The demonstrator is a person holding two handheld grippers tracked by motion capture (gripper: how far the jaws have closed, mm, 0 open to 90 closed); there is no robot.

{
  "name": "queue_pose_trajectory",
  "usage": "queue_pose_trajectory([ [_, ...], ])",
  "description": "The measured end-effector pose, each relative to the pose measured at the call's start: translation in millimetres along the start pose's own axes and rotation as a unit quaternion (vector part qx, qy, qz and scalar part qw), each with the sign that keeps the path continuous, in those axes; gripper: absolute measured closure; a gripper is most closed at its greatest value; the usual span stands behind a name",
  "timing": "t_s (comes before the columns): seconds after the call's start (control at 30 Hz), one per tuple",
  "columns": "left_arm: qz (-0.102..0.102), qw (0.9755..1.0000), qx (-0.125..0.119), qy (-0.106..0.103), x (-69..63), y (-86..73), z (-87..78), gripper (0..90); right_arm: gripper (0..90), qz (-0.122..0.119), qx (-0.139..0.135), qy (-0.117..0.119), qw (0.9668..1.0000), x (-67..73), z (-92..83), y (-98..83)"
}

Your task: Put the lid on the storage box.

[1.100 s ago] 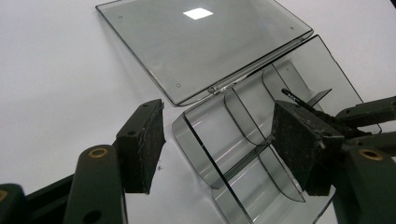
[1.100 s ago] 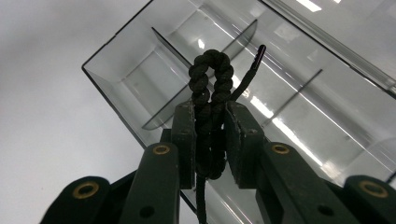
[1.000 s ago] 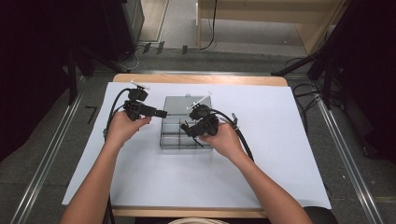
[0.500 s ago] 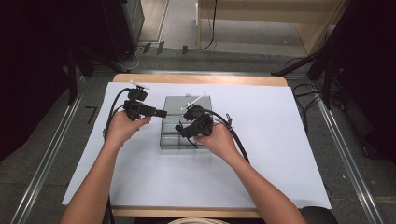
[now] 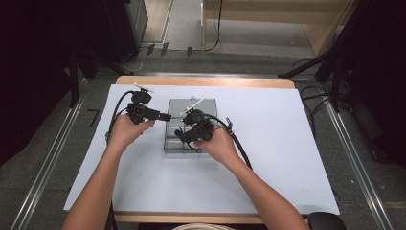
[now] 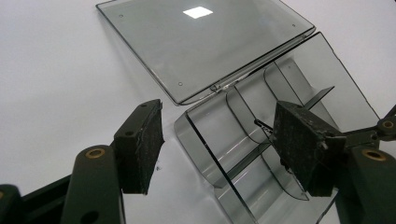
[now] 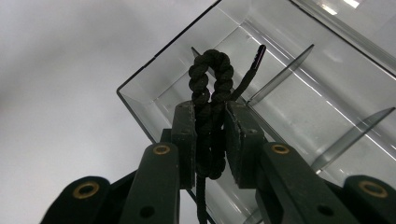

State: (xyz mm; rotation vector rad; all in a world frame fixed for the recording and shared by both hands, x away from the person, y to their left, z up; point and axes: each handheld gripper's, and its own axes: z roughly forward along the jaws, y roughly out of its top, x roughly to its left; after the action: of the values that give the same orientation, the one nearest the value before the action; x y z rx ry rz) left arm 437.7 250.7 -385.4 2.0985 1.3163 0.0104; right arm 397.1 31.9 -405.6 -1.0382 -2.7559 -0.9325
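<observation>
A clear plastic compartment box (image 5: 184, 143) lies on the white paper, its lid (image 5: 191, 106) folded open at the far side. My left gripper (image 5: 166, 116) is open at the box's left edge; in the left gripper view its jaws (image 6: 219, 135) stand wide apart on either side of a corner of the box (image 6: 205, 154), touching nothing. My right gripper (image 5: 181, 134) hovers over the box's left part, shut on a knotted black cord (image 7: 210, 79). The cord's loop and its plastic tip (image 7: 258, 52) stick out past the pads (image 7: 184, 135), above a compartment of the box (image 7: 299, 88).
White paper (image 5: 287, 158) covers the wooden table (image 5: 206, 80), with wide bare areas right of and in front of the box. Thin dividers (image 6: 247, 161) split the box into several cells. Black cables (image 5: 242, 148) trail from both grippers. Metal rails and dark floor surround the table.
My right gripper has shifted a little to the left over the box with the cord in it. The left hand has stayed put.
</observation>
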Motion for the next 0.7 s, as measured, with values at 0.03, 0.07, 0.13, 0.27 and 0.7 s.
queue_pose_trajectory([
  [0.03, 0.001, 1.0000, 0.000, 0.000, 0.1, 0.0, -0.1, 34.7, 76.6, 0.000, 0.002, 0.001, 1.0000, 0.7, 1.2, 0.4],
  [0.07, 0.000, 1.0000, 0.000, 0.000, 0.2, 0.0, -0.2, 34.7, 76.6, 0.001, 0.002, 0.002, 1.0000, 1.2, 2.1, 0.6],
  [0.13, -0.001, 1.0000, -0.001, 0.000, 0.4, 0.0, -0.7, 34.7, 76.6, 0.000, 0.002, 0.003, 1.0000, 2.0, 3.6, 0.9],
  [0.27, -0.003, 1.0000, -0.002, 0.001, 1.2, -0.1, -0.8, 34.7, 76.7, 0.000, 0.003, 0.005, 1.0000, 4.6, 6.5, 1.3],
  [0.7, -0.002, 1.0000, 0.001, 0.002, 1.6, -0.3, 0.0, 34.7, 76.7, -0.004, 0.008, 0.008, 0.9999, 9.1, 18.8, 2.9],
])
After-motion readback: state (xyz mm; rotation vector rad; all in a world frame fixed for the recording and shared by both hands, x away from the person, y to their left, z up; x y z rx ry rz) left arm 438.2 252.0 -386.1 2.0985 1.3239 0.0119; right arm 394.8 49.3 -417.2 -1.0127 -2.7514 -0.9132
